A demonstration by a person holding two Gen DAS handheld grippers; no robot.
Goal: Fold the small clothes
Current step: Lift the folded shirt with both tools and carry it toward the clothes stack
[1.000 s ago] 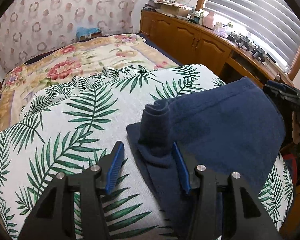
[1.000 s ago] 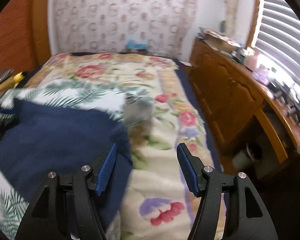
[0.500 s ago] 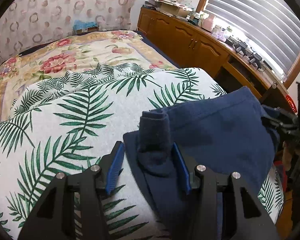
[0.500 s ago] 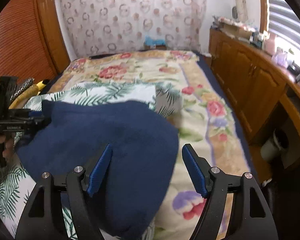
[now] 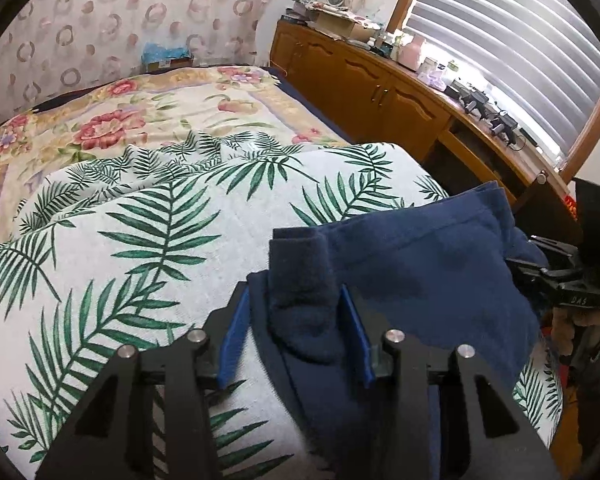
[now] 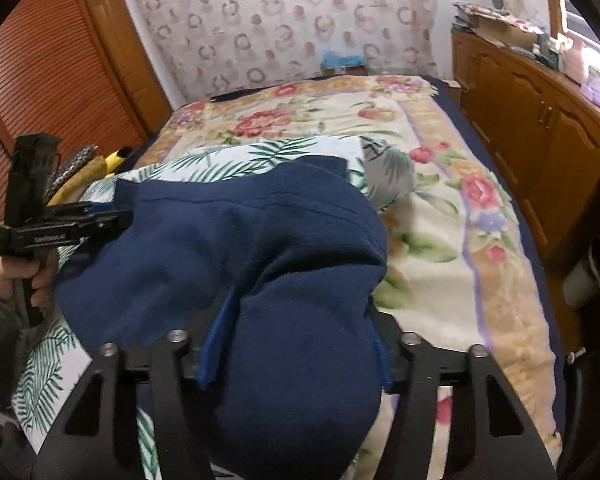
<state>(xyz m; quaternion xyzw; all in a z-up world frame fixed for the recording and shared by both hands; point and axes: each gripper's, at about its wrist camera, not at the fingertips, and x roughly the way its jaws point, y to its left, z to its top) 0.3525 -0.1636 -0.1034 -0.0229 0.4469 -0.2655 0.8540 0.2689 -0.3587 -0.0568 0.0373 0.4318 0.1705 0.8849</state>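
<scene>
The fold looks barely begun: the navy garment [image 5: 420, 264] lies rumpled on the palm-print cover [image 5: 140, 240] of the bed, each hand-held gripper, left [image 5: 296, 336] and right [image 6: 296, 344], closing around a bunched edge.

Wide bed [image 5: 112, 128] under a cream floral blanket [image 6: 432, 184], running toward twelve o'clock. Spread over its near end, a white palm-leaf-print cloth [image 5: 140, 248]; atop that at four o'clock, a navy fleece garment [image 5: 432, 276].
</scene>
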